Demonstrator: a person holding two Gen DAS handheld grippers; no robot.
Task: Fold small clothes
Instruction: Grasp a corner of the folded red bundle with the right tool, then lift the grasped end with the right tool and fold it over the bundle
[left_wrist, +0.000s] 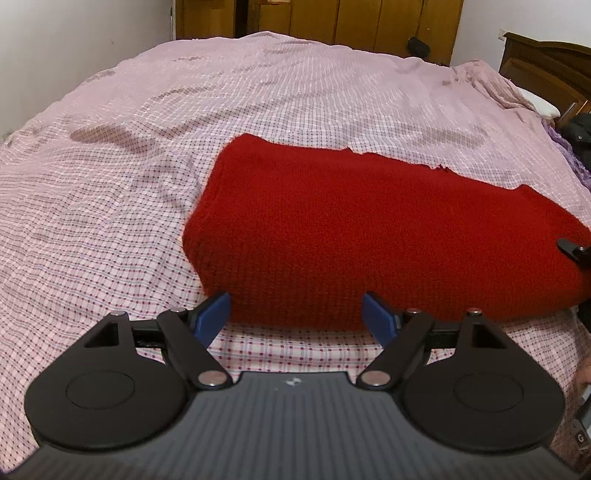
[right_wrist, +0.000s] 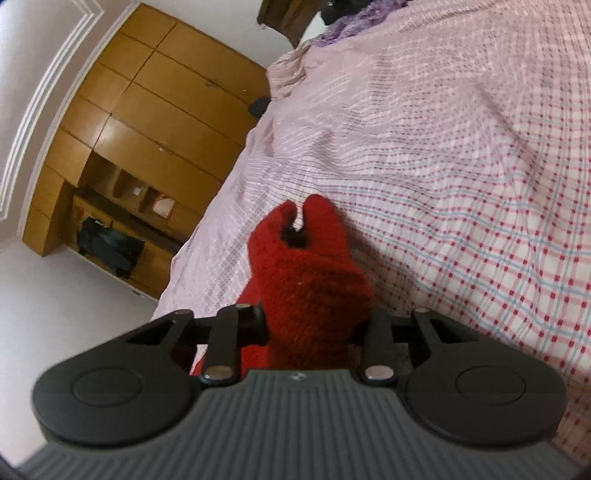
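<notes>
A red knit garment (left_wrist: 369, 229) lies folded in a thick oblong on the pink checked bedsheet (left_wrist: 129, 206). My left gripper (left_wrist: 295, 314) is open at the garment's near edge. Its blue pads (left_wrist: 216, 312) stand wide on either side of that edge, apart from the knit. In the right wrist view a bunched end of the red garment (right_wrist: 310, 273) is lifted off the sheet, and my right gripper (right_wrist: 314, 325) is shut on it. The cloth covers its fingertips. A black part of the right gripper (left_wrist: 571, 251) shows at the garment's right end in the left wrist view.
The checked sheet (right_wrist: 461, 166) spreads wide to the left of and beyond the garment. A wooden wardrobe (left_wrist: 351, 22) stands past the bed's far edge. A headboard (left_wrist: 546, 70), a white pillow (left_wrist: 539, 105) and dark and purple cloth (left_wrist: 576, 144) are at the right.
</notes>
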